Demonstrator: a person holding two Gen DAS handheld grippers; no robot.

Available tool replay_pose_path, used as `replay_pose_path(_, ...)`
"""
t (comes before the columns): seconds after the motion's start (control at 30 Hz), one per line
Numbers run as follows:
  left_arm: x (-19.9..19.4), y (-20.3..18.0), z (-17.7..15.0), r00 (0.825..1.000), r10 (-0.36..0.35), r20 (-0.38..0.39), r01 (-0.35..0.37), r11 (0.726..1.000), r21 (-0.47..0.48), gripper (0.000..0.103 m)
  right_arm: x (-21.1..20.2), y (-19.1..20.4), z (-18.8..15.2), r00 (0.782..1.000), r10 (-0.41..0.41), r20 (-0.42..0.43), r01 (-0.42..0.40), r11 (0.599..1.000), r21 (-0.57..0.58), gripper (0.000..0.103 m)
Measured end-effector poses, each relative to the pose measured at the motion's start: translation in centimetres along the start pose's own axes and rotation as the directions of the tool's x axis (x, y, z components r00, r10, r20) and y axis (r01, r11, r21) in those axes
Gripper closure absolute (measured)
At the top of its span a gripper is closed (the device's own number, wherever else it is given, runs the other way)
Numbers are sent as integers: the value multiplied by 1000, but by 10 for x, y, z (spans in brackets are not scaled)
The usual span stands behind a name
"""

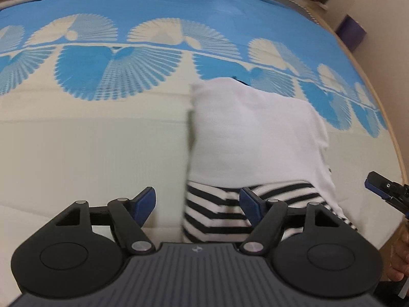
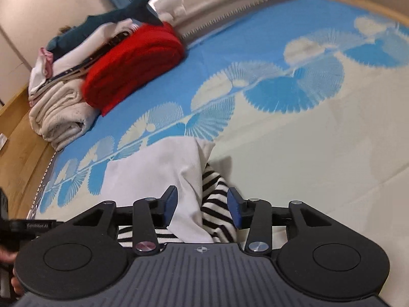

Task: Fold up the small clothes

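Note:
A small white garment (image 1: 255, 133) with a black-and-white striped part (image 1: 217, 212) lies folded on the blue-and-cream bedspread (image 1: 89, 140). My left gripper (image 1: 198, 204) is open just above its near left striped edge, holding nothing. In the right wrist view the same garment (image 2: 153, 168) lies ahead, its striped part (image 2: 217, 204) between the fingers. My right gripper (image 2: 202, 204) is open over it and holds nothing. The right gripper's tip also shows at the right edge of the left wrist view (image 1: 383, 189).
A red folded blanket (image 2: 133, 64) and a stack of cream and white linens (image 2: 58, 112) sit at the far end of the bed, with a plush shark (image 2: 115, 18) on top. The wooden bed edge (image 2: 20, 138) runs along the left.

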State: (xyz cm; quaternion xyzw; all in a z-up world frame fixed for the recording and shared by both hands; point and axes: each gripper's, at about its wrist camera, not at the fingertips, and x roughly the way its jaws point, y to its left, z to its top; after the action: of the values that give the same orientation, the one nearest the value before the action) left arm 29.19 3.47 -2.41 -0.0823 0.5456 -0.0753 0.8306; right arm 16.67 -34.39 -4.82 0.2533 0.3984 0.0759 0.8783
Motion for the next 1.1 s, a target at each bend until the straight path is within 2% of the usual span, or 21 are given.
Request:
replay_pose_path(0.1,-2,14,4,1000,1,7,-1,1000,-12,26,26,5,5,1000,7,-28,-6,999,45,50)
replay_pose_path(0.23,-9,24,6,999,-26,27,26,1000,-14,26,60,13,10,999,-24,-34,27,994,103,43)
replay_pose_path(0.4,-12,30,8,998,-46,33,47,999,-25,26,104,18,14,996,-6,-85,23,981,194,43)
replay_pose_path(0.47,-13,29,8,998,-56,32,57,998,-18,26,110,22,16,998,-1,-60,13,979,201,75)
replay_pose_path(0.5,-13,27,8,997,-69,33,69,998,-10,26,107,25,19,1000,-9,-24,14,983,183,100)
replay_pose_path(0.53,-13,25,7,996,-83,32,83,997,-1,26,101,29,22,999,-31,39,24,987,162,101)
replay_pose_path(0.6,-12,18,6,992,-120,25,120,993,23,26,81,36,29,982,-21,189,-5,990,139,101)
replay_pose_path(0.63,-11,13,5,989,-150,16,150,988,38,26,76,37,31,973,-23,228,-6,992,125,101)
replay_pose_path(0.67,-8,7,3,984,-180,2,180,982,53,26,77,39,32,971,-66,228,42,993,108,101)
replay_pose_path(0.73,-2,-6,-3,975,-220,-36,222,970,97,26,89,36,31,973,-153,170,139,986,95,101)
replay_pose_path(0.8,12,-19,-12,972,-220,-85,231,960,157,26,101,38,26,973,-199,120,194,980,50,101)
replay_pose_path(0.9,45,-29,-30,985,-79,-155,117,960,253,23,118,44,14,969,-244,45,246,968,-49,98)
replay_pose_path(0.93,52,-28,-33,984,-60,-169,102,962,254,22,118,44,12,965,-258,43,260,964,-62,93)
replay_pose_path(1.0,49,-23,-30,982,-83,-169,118,971,207,22,104,46,9,965,-253,63,256,965,-46,84)
replay_pose_path(1.07,34,-22,-26,986,-104,-132,128,974,185,25,80,48,9,973,-210,95,213,977,-22,74)
replay_pose_path(1.1,27,-21,-26,986,-122,-111,141,973,182,25,69,48,7,978,-178,105,181,983,-25,63)
